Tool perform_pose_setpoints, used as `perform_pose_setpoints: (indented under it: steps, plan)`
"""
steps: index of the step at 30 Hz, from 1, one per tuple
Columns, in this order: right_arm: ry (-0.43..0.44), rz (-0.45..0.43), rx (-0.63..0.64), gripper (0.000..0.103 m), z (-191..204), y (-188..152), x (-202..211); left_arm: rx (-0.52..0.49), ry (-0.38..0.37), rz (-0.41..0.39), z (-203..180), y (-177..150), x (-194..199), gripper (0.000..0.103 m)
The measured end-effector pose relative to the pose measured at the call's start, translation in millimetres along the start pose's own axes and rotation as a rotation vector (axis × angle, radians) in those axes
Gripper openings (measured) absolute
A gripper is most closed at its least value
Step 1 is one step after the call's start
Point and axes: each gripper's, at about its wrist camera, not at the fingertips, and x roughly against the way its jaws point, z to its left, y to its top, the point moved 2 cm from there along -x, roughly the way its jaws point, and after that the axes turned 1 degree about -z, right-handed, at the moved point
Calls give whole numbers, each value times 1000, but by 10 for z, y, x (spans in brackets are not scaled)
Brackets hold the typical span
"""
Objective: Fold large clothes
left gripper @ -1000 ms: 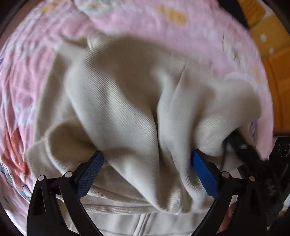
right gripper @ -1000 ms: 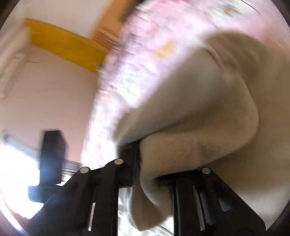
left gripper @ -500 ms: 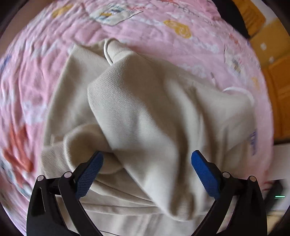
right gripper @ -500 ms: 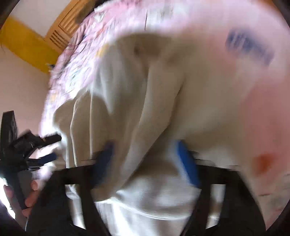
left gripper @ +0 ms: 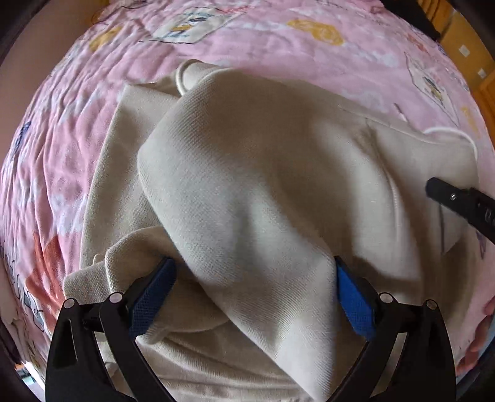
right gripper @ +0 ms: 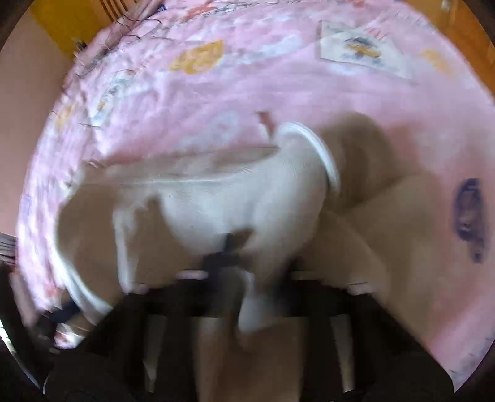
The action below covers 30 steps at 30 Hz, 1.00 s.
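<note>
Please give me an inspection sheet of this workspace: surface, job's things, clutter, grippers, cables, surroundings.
Surface: pink quilt with printed patches, wrinkled.
Job's things: beige garment lying bunched on the quilt, one fold draped over the rest; white drawstring loops at its edge.
Clutter: nothing seen.
Grippers: left gripper open, blue fingers on either side of the draped fold; right gripper blurred, its jaws closing, with cloth between them.
Cables: nothing seen, only the drawstring.
Surroundings: yellow-orange woodwork past the quilt; pale wall beside it.
</note>
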Motion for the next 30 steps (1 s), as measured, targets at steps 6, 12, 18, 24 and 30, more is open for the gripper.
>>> perform_pose_setpoints:
  steps: [6, 12, 18, 24, 30]
  plan:
    - [342, -235, -21, 6, 25, 548, 721, 10, 70, -137, -3, 132, -36, 96]
    - [341, -208, -93, 6, -554, 308, 381, 69, 70, -92, 67, 385, -203, 96]
    - [262, -129, -176, 11, -989, -342, 149, 29, 12, -50, 143, 366, -232, 96]
    - [166, -308, -124, 71, -654, -683, 894, -30, -155, 20, 194, 197, 215, 95]
    - [365, -211, -38, 70, 74, -1171, 712, -111, -39, 63, 2, -195, 41, 95]
